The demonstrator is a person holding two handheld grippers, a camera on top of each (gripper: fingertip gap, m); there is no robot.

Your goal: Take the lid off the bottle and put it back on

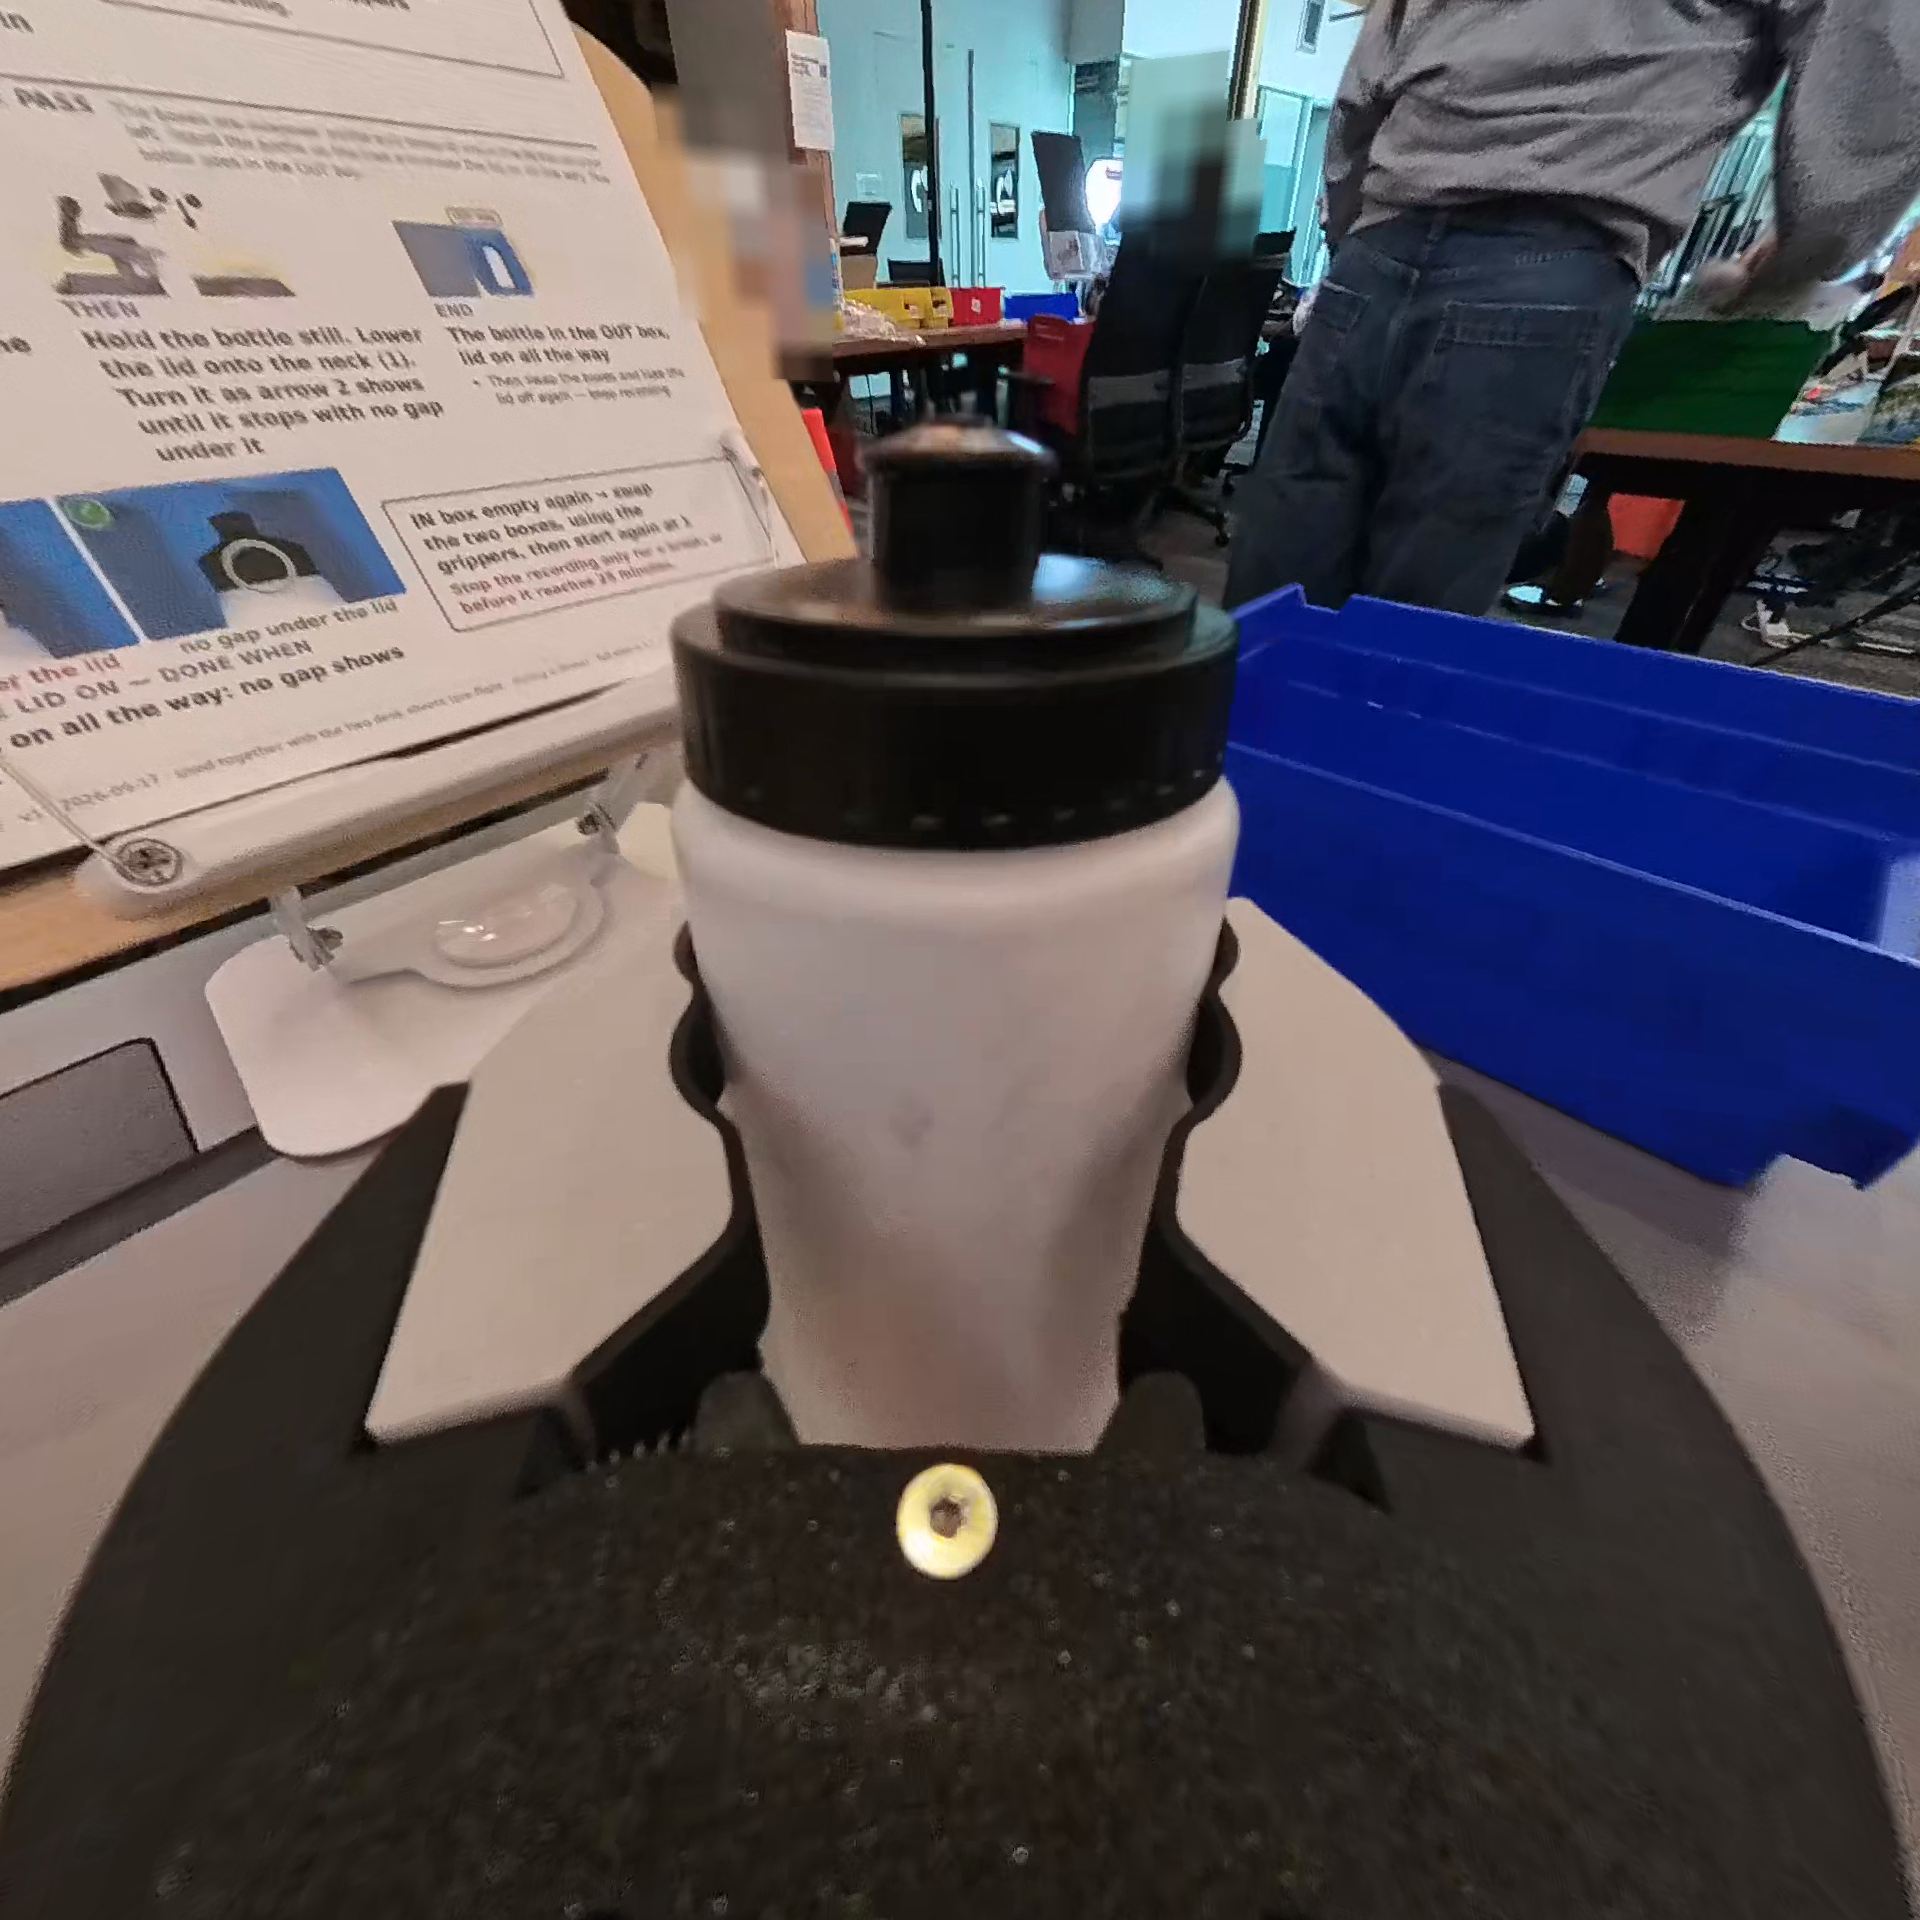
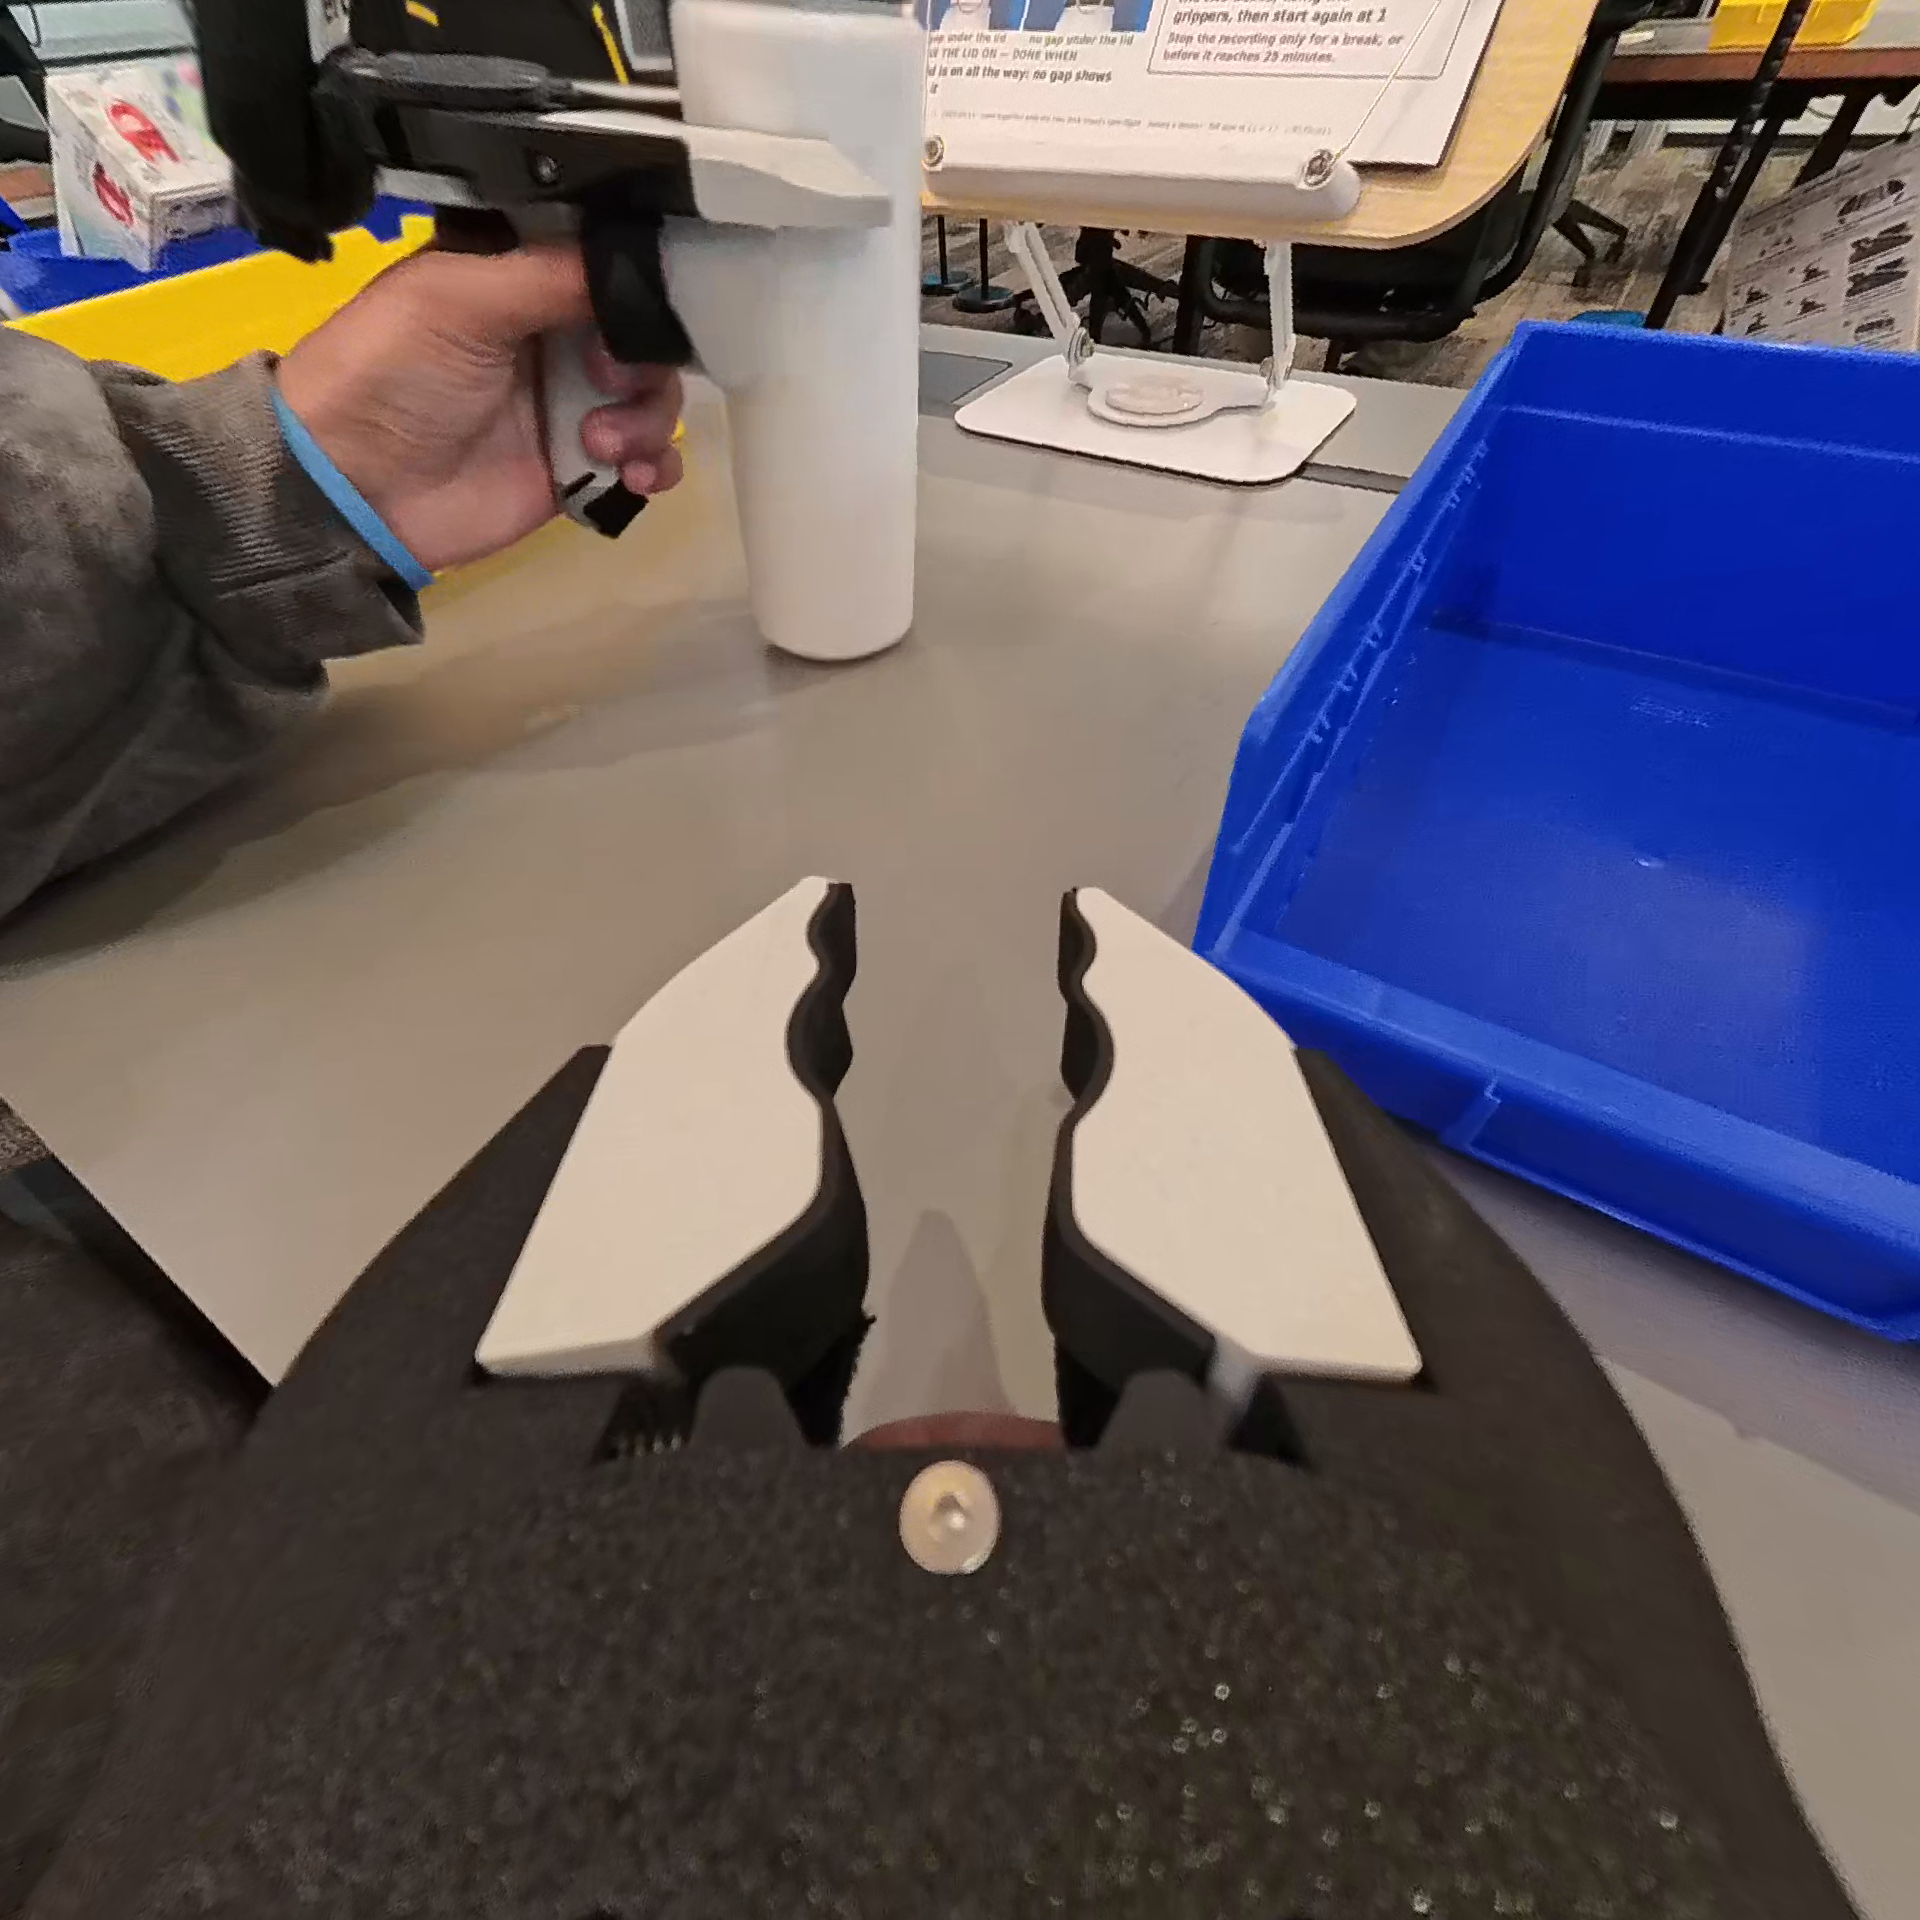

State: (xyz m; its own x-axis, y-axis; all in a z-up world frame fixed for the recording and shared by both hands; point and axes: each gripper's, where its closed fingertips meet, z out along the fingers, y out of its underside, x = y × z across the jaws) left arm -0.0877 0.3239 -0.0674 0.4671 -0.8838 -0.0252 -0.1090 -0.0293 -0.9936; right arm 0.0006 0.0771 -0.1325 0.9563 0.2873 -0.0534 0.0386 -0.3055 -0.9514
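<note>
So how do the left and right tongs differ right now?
The left tongs are shut on the white bottle, which stands upright on the table with its black lid on; the right tongs are open and hold nothing. Both have white fingers with black wavy pads.

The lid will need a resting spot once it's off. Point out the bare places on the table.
The grey table is bare between the white bottle, the right gripper and the blue bin. The bin's floor is bare too. It is crowded by the left gripper and the stand's white base.
</note>
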